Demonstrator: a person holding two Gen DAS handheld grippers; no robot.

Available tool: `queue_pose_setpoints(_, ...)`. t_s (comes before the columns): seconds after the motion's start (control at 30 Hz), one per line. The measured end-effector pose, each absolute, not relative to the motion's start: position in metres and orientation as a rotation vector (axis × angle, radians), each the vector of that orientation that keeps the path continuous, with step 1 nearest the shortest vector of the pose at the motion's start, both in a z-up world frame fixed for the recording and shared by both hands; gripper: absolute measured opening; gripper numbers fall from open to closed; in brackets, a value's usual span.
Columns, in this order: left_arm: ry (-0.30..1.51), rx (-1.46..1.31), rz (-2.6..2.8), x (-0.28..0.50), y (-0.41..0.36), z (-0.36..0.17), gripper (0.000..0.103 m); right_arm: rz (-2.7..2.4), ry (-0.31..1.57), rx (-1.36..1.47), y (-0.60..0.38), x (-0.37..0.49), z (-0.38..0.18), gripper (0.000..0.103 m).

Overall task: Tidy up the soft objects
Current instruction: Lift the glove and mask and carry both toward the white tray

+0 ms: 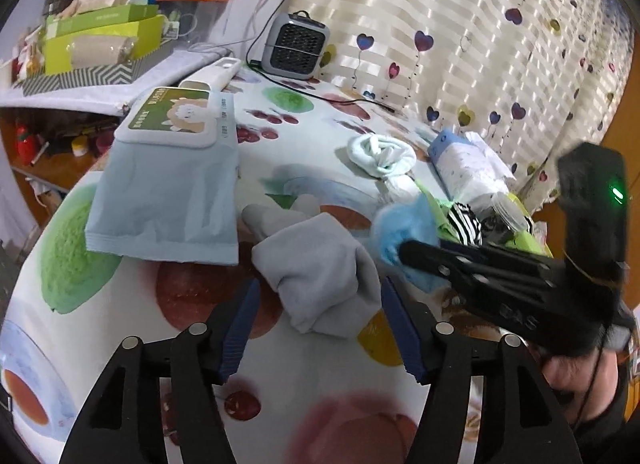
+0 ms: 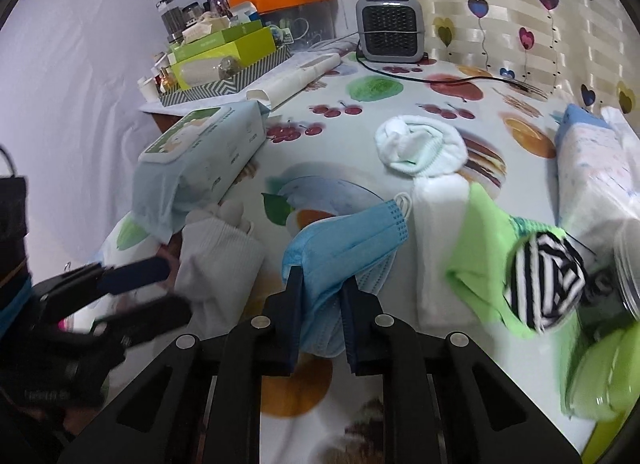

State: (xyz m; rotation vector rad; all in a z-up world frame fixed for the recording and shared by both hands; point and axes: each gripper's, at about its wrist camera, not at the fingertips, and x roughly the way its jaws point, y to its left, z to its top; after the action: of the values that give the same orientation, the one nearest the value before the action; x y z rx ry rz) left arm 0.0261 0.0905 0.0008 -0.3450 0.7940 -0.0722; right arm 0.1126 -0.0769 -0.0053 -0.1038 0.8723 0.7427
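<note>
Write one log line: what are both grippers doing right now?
left gripper: open, around grey sock, not gripping | right gripper: shut on blue mask | both on table

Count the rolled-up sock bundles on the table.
3, maybe more hidden: grey bundle beside the wipes pack, white bundle mid-table, striped bundle on the green cloth.

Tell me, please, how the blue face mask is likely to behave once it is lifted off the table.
The blue face mask, pinched between the right hand-held gripper pads, already folds and drapes, so it will probably hang limp. It looks thin and pleated, likely very light. Its ear loop may trail and snag nearby cloths.
</note>
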Motion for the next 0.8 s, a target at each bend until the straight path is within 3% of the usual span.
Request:
queue_pose_setpoints(0.4, 0.855, -0.300, 0.011, 0.053, 0.072, -0.010, 0.063, 0.706, 0.788, -0.072, -0.107, 0.092, 0.018, 0.018)
queue_pose_setpoints(0.57, 0.851, -0.232, 0.048, 0.055, 0.064, -0.011, 0.043, 0.699, 0.781, -0.056, -0.115, 0.090, 0.018, 0.018)
queue_pose_setpoints(0.8, 0.834, -0.198, 0.051, 0.050, 0.061, -0.003, 0.030, 0.687, 0.760, -0.038, -0.125, 0.084, 0.024, 0.018)
